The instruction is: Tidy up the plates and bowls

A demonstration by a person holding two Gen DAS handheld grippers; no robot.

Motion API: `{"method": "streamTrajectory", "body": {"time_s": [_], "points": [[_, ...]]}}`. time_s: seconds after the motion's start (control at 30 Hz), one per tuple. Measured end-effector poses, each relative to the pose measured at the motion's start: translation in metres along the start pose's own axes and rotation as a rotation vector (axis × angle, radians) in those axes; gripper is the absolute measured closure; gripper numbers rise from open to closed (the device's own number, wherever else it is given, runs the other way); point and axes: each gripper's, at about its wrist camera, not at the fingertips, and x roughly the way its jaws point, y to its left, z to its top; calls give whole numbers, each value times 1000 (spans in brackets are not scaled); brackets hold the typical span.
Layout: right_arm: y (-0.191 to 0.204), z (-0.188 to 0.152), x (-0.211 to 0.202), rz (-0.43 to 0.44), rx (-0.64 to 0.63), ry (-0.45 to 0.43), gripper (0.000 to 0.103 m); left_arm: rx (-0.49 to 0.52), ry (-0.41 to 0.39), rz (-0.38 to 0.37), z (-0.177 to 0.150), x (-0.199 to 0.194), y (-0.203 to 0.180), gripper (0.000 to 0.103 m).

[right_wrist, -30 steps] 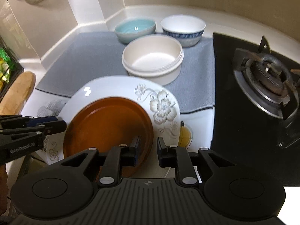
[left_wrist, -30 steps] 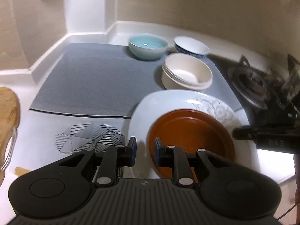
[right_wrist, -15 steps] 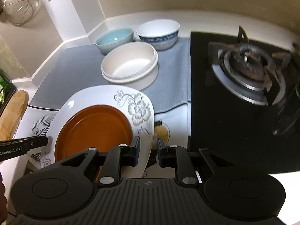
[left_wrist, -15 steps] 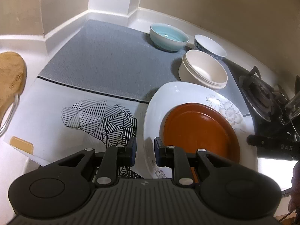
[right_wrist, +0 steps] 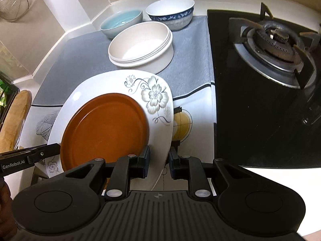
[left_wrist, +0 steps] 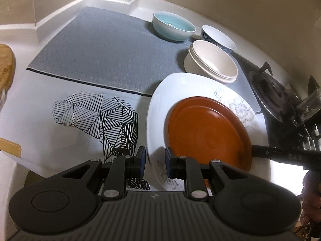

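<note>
A home kitchen: gas burner [right_wrist: 273, 38], countertop [left_wrist: 60, 140] bowls [right_wrist: 140, 46], hanging strainer [right_wrist: 14, 0]

Orange plate [right_wrist: 104, 128] on flower-patterned white plate [right_wrist: 156, 98]; grey mat [left_wrist: 104, 54]; turquoise bowl [left_wrist: 173, 28].

brown plate [right_wrist: 104, 128] on floral plate [right_wrist: 156, 98]

"GenRobot.AI" in white on the black side of the left gripper [right_wrist: 30, 158], right wrist view. "DAS" faintly on the black right gripper [left_wrist: 280, 154], left wrist view.
</note>
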Motion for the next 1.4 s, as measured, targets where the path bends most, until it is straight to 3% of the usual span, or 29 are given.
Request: {"method": "streamTrajectory", "body": {"time_s": [0.5, 0.9, 1.4], "points": [[14, -2, 1, -1, -42, -3, 82, -12, -17, -41, 7, 1, 21, 83], [82, 31, 39, 15, -116, 30, 82, -114, -90, -28, 38, 4, 94, 85], [172, 92, 104, 54, -209, -5, 80, -181, -159, 49, 97, 11, 187, 84]]}}
